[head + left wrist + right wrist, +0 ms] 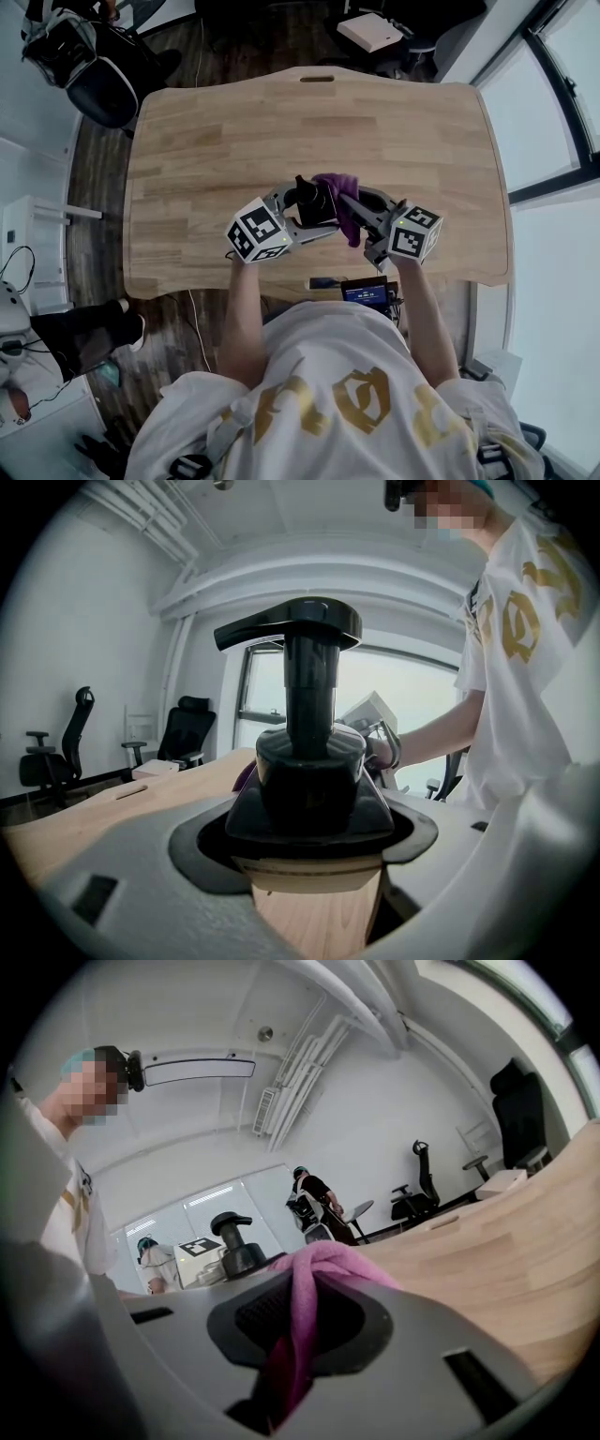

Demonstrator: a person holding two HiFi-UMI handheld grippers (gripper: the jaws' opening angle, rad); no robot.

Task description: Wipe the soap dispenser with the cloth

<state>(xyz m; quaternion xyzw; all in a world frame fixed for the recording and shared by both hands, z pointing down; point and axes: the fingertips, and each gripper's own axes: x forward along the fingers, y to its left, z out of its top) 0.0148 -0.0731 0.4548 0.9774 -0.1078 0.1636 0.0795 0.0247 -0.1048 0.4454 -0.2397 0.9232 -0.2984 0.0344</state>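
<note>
Left tool (312,212) clamps dispenser (305,194), right tool (351,212) pinches cloth (334,181); forearms (242,314) converge inward.

R gripper (298,1335) jaws pinch pink cloth (314,1274); dispenser (234,1241) behind.

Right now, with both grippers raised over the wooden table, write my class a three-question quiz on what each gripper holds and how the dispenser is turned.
1. True or false: the left gripper is empty.
2. The right gripper is shut on: A) a sponge, B) a pink cloth, C) nothing.
3. In the left gripper view, toward which side of the picture does the spout of the black soap dispenser point?

Key: 1 false, its jaws clamp the soap dispenser's body; 2 B; 3 left.
</note>
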